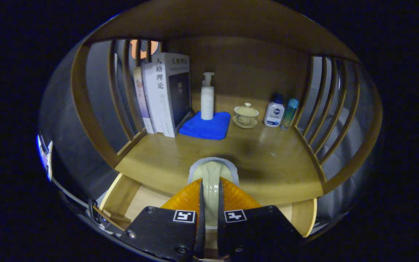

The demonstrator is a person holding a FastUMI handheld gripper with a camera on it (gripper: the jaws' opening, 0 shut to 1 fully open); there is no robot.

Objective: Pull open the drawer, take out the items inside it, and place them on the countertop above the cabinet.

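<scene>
In the gripper view, the fingers (212, 182) pinch a pale, glossy brush-like item (213, 174) with a fuzzy grey rim, held above the open drawer (122, 198) at the desk's (278, 160) front edge. It looks light, stiff and slippery; a grip along its narrow middle suits it. The blue cloth (206, 126) lies beyond

A bright blue cloth (206, 125) lies on the tan wooden worktop (267, 160) under a white pump bottle (207, 96), beside a cream lidded cup (246, 113) and a clear blue-green bottle (290, 113).
</scene>
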